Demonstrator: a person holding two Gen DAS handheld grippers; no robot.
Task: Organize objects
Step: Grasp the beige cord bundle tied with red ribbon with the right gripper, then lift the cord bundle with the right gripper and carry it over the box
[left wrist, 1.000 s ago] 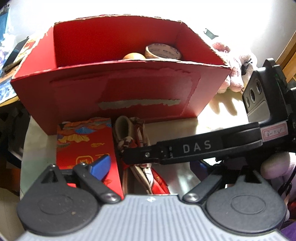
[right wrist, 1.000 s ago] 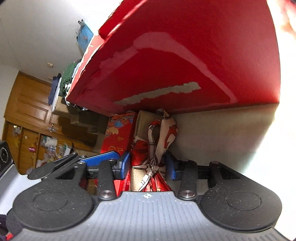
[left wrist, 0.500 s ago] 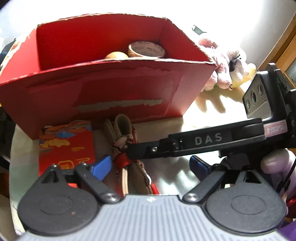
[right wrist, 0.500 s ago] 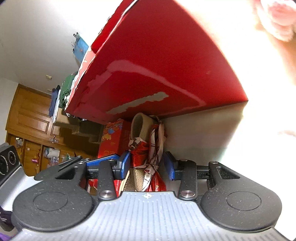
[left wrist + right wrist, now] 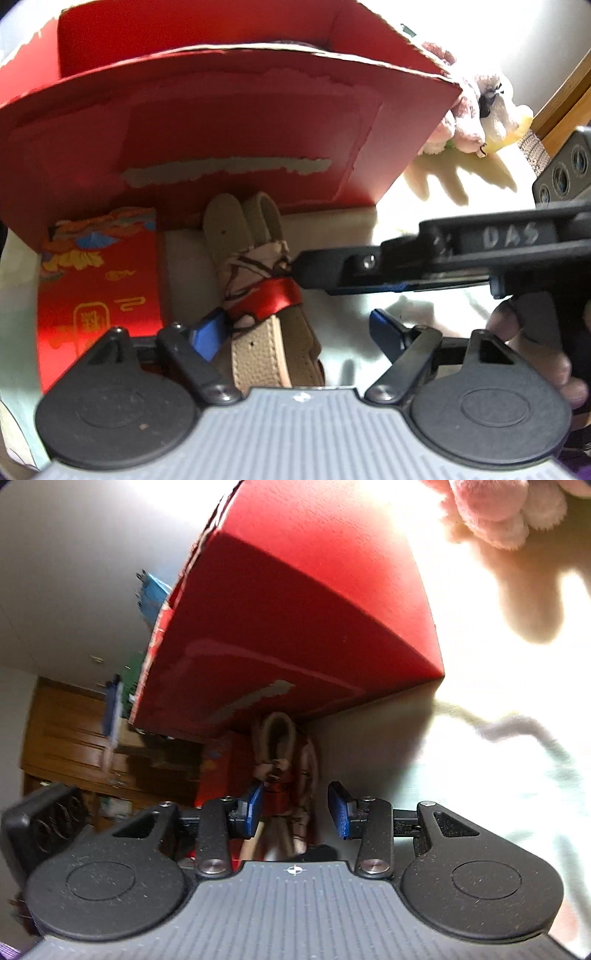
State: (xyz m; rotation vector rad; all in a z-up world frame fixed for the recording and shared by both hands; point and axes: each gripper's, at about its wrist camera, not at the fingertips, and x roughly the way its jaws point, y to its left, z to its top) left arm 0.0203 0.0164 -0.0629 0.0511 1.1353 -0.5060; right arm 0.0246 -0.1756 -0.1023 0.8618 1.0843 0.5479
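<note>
Right tongs (image 5: 295, 808) have let go: a sec ago the blue pads were clamped on the beige leather strap bundle tied w/ a red-and-white patterned scarf (image 5: 258, 284), now they stand apart w/ a clear gap either side of it. In the left wrist view the right tongs' tip sits at the scarf knot, touching or nearly; can't tell which.

Left tongs (image 5: 295, 332) are spread wide too, and have come in closer vs. before. The left blue pad is right at the bundle's side, the other pad well off over bare table (image 5: 351, 306). Nothing gripped by either.

Bundle lies flat on the table, just in front of the red cardboard box (image 5: 229, 122), its far end near the box's front wall. Beside it on the left is a flat red packet w/ gold print (image 5: 99, 291). A pink plush toy (image 5: 472, 114) sits past the box's right corner.

Reading: bundle isn't boxed yet. Looks like a re-grip or a handover to the left side, so the pickup prob. has to be redone before it goes over the wall into the box.
</note>
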